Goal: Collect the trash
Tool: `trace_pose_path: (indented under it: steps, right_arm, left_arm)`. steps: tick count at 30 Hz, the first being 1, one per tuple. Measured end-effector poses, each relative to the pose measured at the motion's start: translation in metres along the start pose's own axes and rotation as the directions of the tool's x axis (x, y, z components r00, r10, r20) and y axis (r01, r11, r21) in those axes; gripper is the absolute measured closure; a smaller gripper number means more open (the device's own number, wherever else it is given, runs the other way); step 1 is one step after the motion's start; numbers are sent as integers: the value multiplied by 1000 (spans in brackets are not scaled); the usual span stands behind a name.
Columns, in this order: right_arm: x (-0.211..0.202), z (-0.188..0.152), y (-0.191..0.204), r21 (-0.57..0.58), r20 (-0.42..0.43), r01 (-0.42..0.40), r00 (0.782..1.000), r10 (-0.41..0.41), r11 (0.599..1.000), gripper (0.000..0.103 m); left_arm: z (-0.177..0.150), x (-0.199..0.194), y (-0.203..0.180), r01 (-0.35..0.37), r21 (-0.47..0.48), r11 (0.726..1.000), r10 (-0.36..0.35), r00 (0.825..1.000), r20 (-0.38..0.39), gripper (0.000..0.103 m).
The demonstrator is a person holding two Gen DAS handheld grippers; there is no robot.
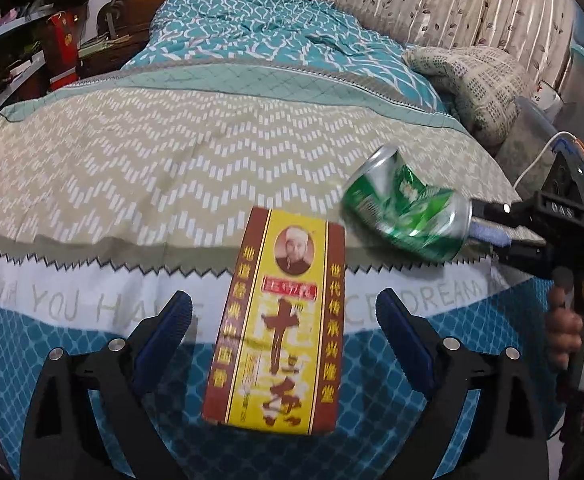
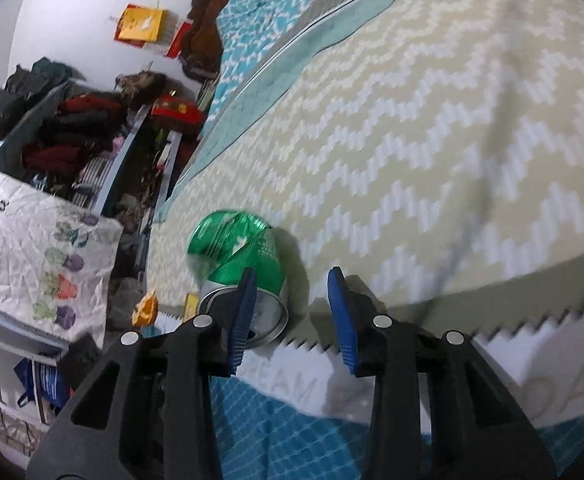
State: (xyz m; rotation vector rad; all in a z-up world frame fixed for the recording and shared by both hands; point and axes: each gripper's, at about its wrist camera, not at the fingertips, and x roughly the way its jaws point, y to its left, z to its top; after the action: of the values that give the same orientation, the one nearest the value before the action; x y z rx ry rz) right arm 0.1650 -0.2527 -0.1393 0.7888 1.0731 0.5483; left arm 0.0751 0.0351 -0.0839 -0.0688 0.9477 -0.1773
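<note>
A red and yellow spice box (image 1: 277, 328) lies flat on the bed, between the spread fingers of my left gripper (image 1: 283, 332), which is open and not touching it. A crushed green can (image 1: 408, 212) lies on the bed to the right. My right gripper (image 2: 292, 316) is open at the can (image 2: 239, 256); its left finger (image 2: 241, 316) sits at the can's open end, the right finger (image 2: 342, 316) stands apart from it. In the left wrist view the right gripper (image 1: 488, 228) reaches the can from the right.
The bed (image 1: 171, 152) carries a beige zigzag quilt and teal bedding. A folded blanket (image 1: 472, 80) lies at the right. Cluttered shelves (image 2: 71, 136) and a white printed bag (image 2: 31, 252) stand left of the bed. A small orange item (image 2: 145, 308) lies near the bed edge.
</note>
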Motion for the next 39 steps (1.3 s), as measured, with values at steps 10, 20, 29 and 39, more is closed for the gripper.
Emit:
trace_pose_path:
  steps: [10,20,29,39]
  right_arm:
    - [-2,-49,57,-161,-101,-116,990,101,980,62]
    - [-12,28,-4,21,54,-12,999,10,1000,54]
    - [57,22,32,-109,-113,-41,993,29,993,55]
    - [50,-43,43,-41,-150,-161,977,154,986,70]
  left_arm:
    - [-1,10,11,-2,-32,999,2,1000,-22,14]
    - [-2,11,11,-9,-30,1000,8,1000,-12,14]
    - [-2,10,11,4,-22,1000,-4,1000,3,29]
    - [-5,7,3,36,17,999,-36,999,8,46]
